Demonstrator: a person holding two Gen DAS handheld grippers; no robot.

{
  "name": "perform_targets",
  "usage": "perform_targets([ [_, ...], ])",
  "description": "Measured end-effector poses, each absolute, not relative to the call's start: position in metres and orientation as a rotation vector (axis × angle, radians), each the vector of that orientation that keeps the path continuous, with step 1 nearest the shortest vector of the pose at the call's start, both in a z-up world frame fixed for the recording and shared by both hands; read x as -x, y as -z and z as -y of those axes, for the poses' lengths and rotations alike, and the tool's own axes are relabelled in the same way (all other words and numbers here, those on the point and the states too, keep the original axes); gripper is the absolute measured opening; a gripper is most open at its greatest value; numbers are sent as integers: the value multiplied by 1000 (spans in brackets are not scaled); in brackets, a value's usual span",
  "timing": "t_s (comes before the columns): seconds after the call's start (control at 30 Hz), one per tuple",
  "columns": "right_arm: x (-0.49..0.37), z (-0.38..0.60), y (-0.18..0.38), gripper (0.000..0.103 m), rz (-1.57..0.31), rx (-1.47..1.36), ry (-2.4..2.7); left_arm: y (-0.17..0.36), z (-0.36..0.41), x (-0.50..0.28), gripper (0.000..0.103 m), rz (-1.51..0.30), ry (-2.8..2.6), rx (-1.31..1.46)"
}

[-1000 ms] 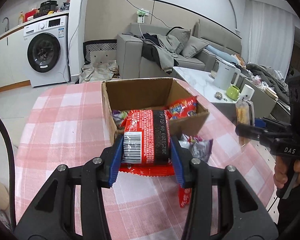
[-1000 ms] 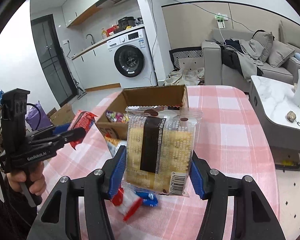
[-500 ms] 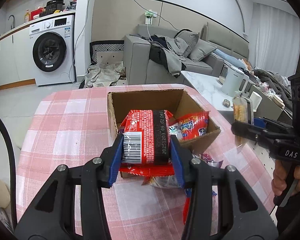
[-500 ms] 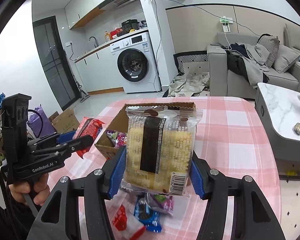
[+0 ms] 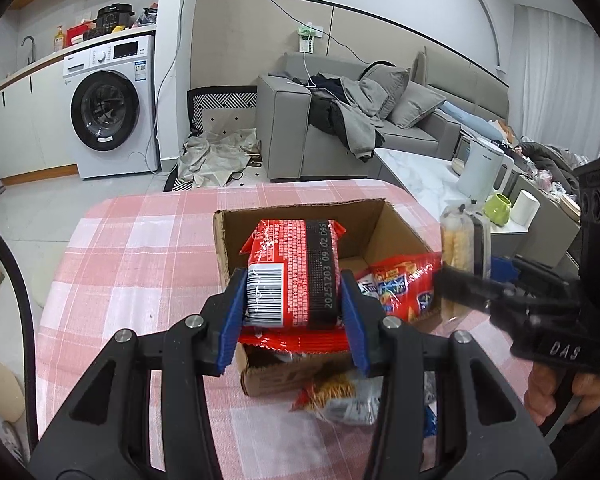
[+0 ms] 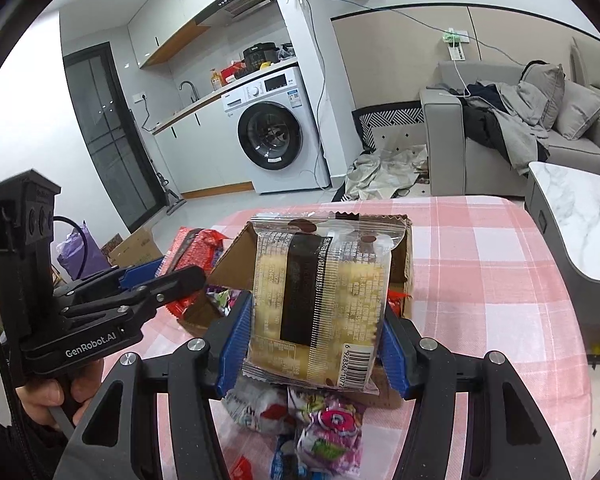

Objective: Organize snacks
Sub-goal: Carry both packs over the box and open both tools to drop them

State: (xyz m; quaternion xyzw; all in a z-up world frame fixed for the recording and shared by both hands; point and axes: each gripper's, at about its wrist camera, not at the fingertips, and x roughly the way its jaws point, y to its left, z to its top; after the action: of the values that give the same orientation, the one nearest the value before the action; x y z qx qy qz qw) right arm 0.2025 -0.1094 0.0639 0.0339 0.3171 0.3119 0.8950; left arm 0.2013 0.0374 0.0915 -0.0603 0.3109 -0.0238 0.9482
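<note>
On the pink checked table [image 5: 148, 240] stands an open cardboard box [image 5: 296, 216]. Above it, the left gripper [image 5: 294, 312] clamps a red snack packet [image 5: 296, 268]; the right gripper [image 6: 314, 344] clamps a yellow cake packet [image 6: 320, 296]. Loose snacks [image 6: 324, 428] lie beside the box.

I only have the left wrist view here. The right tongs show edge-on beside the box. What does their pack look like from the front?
Observer: The right tongs are shut on a clear-wrapped yellow cake pack with a dark band down its middle.
Operator: Which loose snacks show below it?
Observer: A pink and purple packet and a white and red packet, on the checked tablecloth.
Operator: Anything on the floor past the table's left side?
Observer: A purple bag beside a cardboard carton.
</note>
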Motion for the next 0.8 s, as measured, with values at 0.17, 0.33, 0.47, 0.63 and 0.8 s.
perform_targets([
  [0.17, -213, 104, -60, 59, -643, -101, -655, -84, -36, -219, 42, -632, 47, 131],
  [0.33, -226, 101, -57, 59, -647, -121, -644, -74, -33, -234, 42, -621, 44, 99],
  [0.47, -232, 99, -54, 59, -648, -135, -641, -65, -35, -247, 42, -628, 47, 109],
  [0.63, -241, 93, -49, 59, -675, -142, -636, -54, -41, -259, 42, -637, 48, 113],
  [0.8, -252, 90, -51, 59, -680, -148, -632, -42, -47, -271, 42, -668, 39, 100],
])
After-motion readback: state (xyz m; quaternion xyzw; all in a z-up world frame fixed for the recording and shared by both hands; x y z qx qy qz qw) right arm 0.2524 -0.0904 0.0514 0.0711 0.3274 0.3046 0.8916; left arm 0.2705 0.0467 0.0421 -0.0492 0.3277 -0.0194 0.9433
